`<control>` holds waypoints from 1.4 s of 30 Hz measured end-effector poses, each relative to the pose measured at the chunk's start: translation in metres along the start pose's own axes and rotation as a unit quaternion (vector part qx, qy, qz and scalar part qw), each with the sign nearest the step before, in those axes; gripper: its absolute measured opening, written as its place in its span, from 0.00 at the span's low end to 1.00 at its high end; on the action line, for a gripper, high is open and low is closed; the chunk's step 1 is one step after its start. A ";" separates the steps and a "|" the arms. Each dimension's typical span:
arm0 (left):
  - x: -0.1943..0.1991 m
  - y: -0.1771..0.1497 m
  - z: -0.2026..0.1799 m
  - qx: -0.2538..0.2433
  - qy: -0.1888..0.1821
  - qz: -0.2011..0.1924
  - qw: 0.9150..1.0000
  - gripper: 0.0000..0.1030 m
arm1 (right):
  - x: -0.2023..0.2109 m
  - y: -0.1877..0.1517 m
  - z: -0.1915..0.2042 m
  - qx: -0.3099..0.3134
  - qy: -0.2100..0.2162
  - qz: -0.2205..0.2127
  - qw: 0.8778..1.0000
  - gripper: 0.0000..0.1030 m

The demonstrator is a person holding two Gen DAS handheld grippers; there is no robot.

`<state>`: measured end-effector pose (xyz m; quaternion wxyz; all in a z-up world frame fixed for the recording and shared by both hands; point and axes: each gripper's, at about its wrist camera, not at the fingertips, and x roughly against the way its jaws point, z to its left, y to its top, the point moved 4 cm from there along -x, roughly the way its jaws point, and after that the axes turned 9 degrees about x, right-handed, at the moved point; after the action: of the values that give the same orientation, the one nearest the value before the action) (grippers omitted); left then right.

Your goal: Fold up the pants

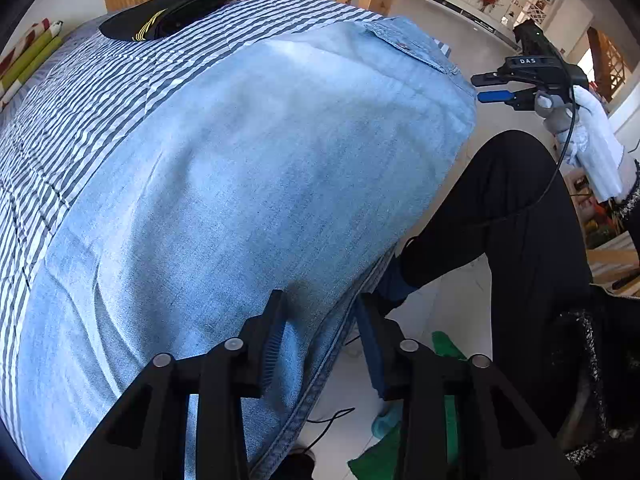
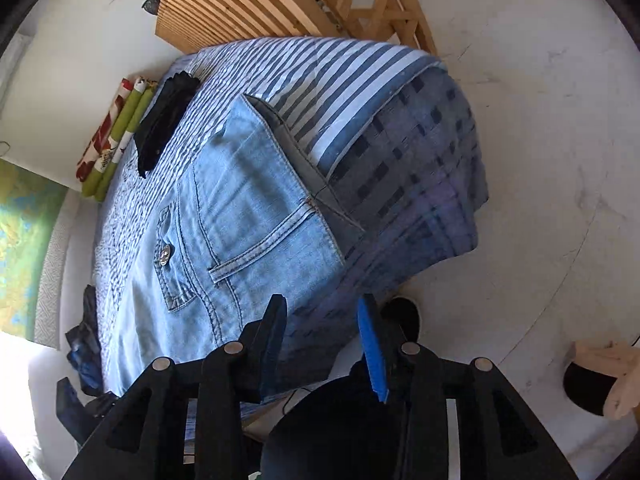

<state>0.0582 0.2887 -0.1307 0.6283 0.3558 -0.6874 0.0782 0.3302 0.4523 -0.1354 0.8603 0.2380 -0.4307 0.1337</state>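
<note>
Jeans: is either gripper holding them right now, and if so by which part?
Neither. The left gripper has open jaws over the jeans' near edge, pads not pressing it. The right gripper is open beside the waistband end, empty.

Daylit interior, both views sharp at centre, heavy fisheye distortion.

Strong light enters low at the left of the right wrist view, burning out the floor (image 2: 16, 372). The jeans (image 1: 256, 184) ahead of the left gripper (image 1: 320, 320) show a pale washed-out patch. Finger shadows fall across denim. Black vignette rims the corners; straight edges bow outward.
</note>
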 end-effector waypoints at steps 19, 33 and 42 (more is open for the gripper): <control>0.000 -0.006 -0.013 -0.009 0.020 -0.024 0.999 0.07 | 0.017 0.037 0.056 0.067 0.024 -0.106 0.992 0.02; 0.006 -0.011 -0.037 -0.043 0.017 -0.024 0.999 0.32 | 0.010 0.018 0.030 0.069 -0.038 -0.027 0.997 0.46; -0.002 -0.003 -0.045 -0.053 0.024 -0.016 0.998 0.37 | -0.045 0.002 -0.017 -0.091 0.054 0.005 0.994 0.46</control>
<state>0.0956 0.3122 -0.1242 0.6635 0.3314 -0.6696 0.0399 0.3137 0.4619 -0.1795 0.8998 0.1490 -0.3948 0.1108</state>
